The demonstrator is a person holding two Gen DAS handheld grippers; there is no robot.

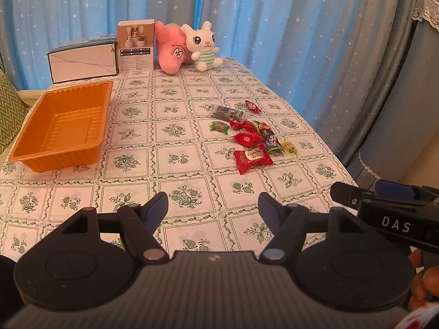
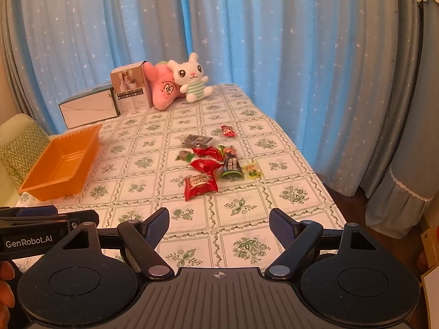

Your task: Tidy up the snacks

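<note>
Several wrapped snacks lie in a loose cluster on the patterned tablecloth: a big red packet [image 1: 253, 160] [image 2: 199, 184], red candies [image 1: 247, 139], a dark bar [image 1: 273, 144] [image 2: 231, 167], a small yellow-green sachet [image 1: 290, 148] [image 2: 253, 171] and a grey packet [image 1: 229, 113] [image 2: 197, 140]. An empty orange tray [image 1: 61, 126] [image 2: 61, 161] stands at the left. My left gripper [image 1: 212, 208] is open above the near table edge, nothing between its fingers. My right gripper [image 2: 219, 226] is open too, short of the snacks. Each gripper shows at the edge of the other's view.
At the table's far end stand a white box [image 1: 82, 64], a tall carton [image 1: 135, 45], a pink plush [image 1: 171, 50] and a white bunny plush [image 1: 204, 48]. Blue starred curtains hang behind. A green cushion [image 2: 20, 148] sits left of the table. The table drops off at the right.
</note>
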